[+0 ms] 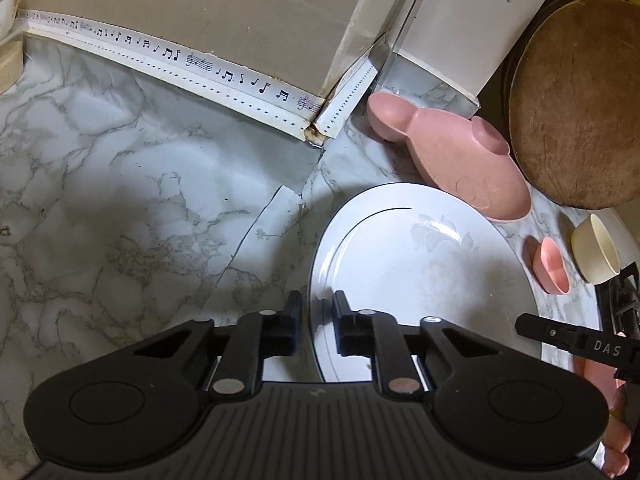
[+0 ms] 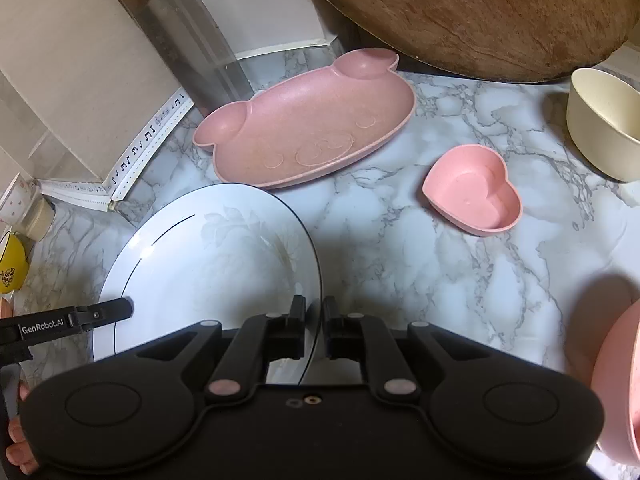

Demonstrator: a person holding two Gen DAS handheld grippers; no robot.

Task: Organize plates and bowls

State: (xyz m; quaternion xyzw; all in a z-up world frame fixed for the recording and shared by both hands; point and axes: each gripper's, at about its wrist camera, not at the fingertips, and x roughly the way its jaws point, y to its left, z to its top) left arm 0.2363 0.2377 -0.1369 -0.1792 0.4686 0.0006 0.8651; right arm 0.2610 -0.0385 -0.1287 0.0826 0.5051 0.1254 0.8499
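**Both grippers pinch the rim of the white plate**

The white plate [image 1: 424, 276] sits on the marble counter [image 1: 120, 200], its far edge just in front of the pink pig-shaped dish [image 2: 308, 128]. In the left wrist view, the left gripper [image 1: 317, 312] has its two fingers nearly together, with the plate's left rim running up between them: one finger [image 1: 294, 312] lies outside the plate over the counter, the other over the plate's inner surface. The gap is narrow and the rim fills it, so the fingers look clamped on the edge.

The right gripper [image 2: 313, 316] is set the same way on the opposite side. In its own view the plate's thin dark-lined right rim passes straight through the slim gap between its fingers [image 2: 298, 316], which are drawn close on it. Each gripper's tip also shows at the edge of the other's view, reaching over the plate.

Right of the plate, a small pink heart-shaped bowl [image 2: 474, 192] stands alone on the counter, and a cream bowl [image 2: 604, 124] stands beyond it, near a round wooden board [image 2: 480, 12] leaning at the back. The curved edge of another pink bowl [image 2: 616, 380] shows at the lower right of the right wrist view. A yellow cup [image 2: 12, 264] sits far to the left.
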